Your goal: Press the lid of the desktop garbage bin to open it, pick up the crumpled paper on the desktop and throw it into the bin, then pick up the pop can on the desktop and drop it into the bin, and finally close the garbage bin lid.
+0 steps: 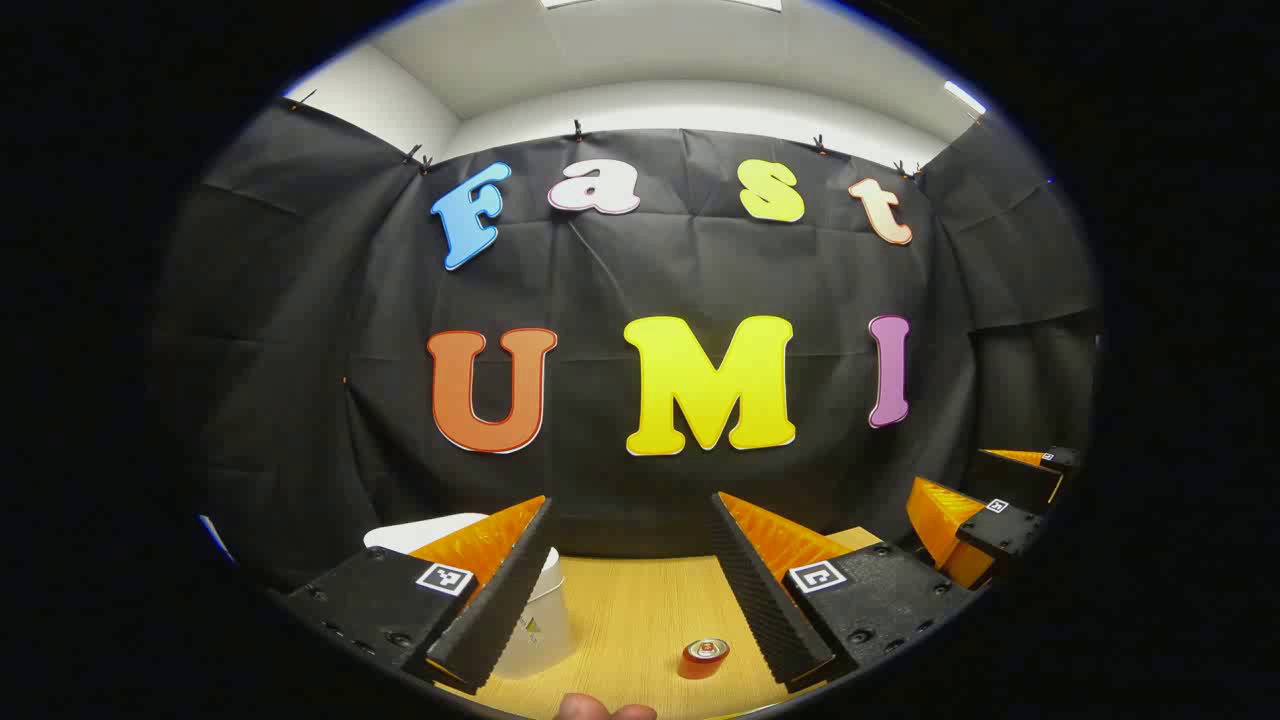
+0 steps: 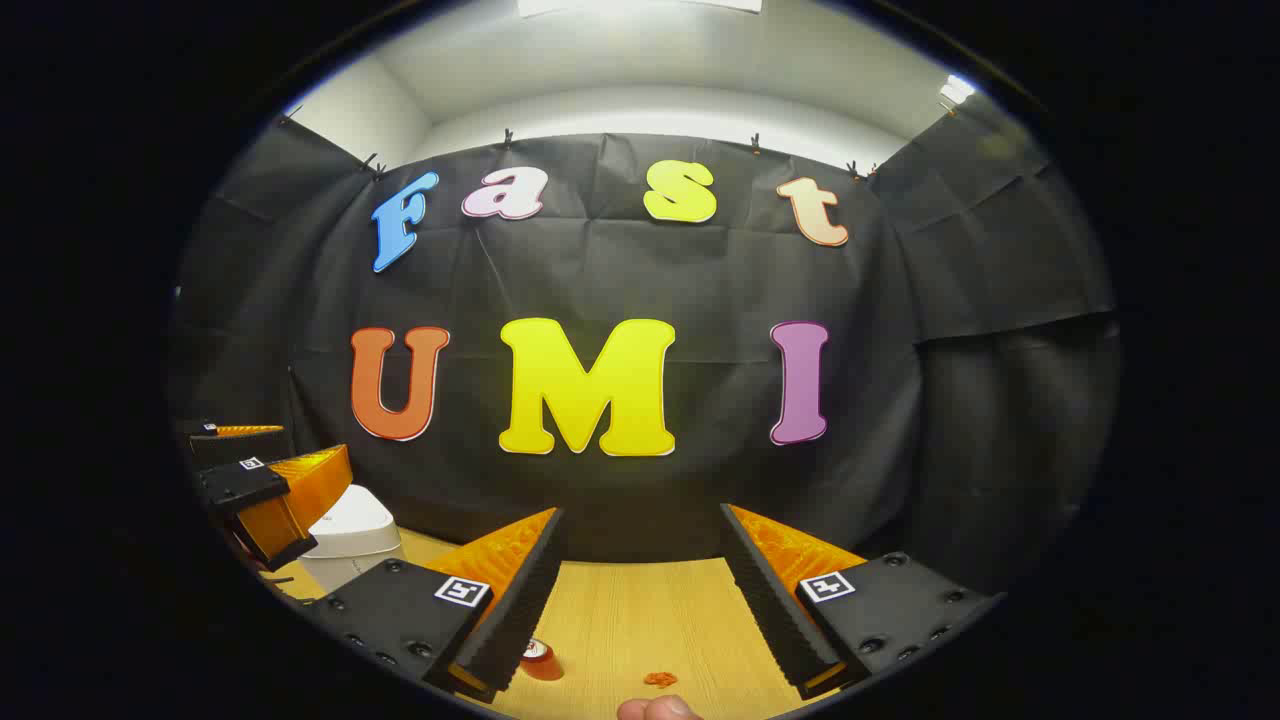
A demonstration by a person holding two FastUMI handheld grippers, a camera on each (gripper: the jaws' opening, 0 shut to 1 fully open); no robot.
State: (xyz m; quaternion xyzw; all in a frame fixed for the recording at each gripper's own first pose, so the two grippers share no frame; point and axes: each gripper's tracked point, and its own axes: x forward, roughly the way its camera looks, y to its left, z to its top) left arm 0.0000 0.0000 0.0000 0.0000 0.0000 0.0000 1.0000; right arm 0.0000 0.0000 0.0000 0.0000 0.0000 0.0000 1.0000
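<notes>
While both grippers are held wide open and empty, left (image 1: 632, 590) and right (image 2: 640, 605), the can (image 1: 705, 657) is seen lower centre on the table (image 1: 630, 610), the bin (image 1: 535, 625) lower left.

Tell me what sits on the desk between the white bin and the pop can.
In the left gripper view, bare wooden desktop lies between the bin and the pop can. The left gripper hangs open above that stretch, one finger overlapping the bin.

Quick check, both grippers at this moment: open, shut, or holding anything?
Left gripper: open, nothing between its fingers, above the table with the bin and pop can ahead.
Right gripper: open, holding nothing.
</notes>
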